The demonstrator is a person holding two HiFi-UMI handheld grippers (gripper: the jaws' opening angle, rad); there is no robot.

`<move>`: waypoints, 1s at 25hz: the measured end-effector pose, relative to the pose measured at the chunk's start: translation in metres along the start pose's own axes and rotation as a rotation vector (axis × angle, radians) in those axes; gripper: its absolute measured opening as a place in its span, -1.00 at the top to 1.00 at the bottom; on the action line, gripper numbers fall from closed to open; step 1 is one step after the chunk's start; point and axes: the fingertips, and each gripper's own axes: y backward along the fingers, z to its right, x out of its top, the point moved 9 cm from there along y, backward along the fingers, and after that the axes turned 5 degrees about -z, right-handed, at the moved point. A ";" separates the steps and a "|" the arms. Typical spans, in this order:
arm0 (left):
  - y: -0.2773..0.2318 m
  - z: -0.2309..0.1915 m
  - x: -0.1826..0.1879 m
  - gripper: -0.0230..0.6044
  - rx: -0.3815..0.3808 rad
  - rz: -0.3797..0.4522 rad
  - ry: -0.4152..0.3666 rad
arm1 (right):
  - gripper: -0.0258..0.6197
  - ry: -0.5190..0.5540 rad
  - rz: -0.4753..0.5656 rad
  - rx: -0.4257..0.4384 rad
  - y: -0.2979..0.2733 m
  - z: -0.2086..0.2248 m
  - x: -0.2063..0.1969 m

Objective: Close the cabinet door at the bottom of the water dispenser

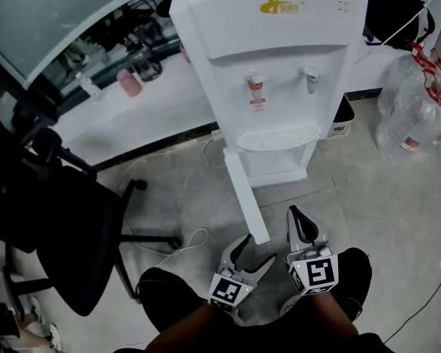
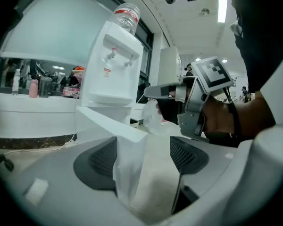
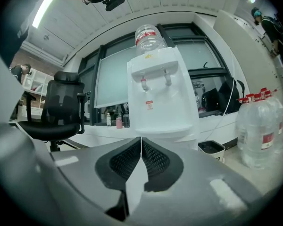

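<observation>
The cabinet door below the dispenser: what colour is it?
The cabinet door is white, clearest in the head view.

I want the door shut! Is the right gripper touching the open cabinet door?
Apart. The head view shows bare floor between the right gripper and the cabinet door.

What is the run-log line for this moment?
task: closing not done | cabinet door: open, swung out from water dispenser | left gripper: open, door's free edge between jaws | right gripper: shut, empty
</observation>
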 end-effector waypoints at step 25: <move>-0.131 0.027 0.035 -0.18 -0.133 0.052 -0.107 | 0.89 0.015 -0.071 -0.236 0.055 0.090 -0.007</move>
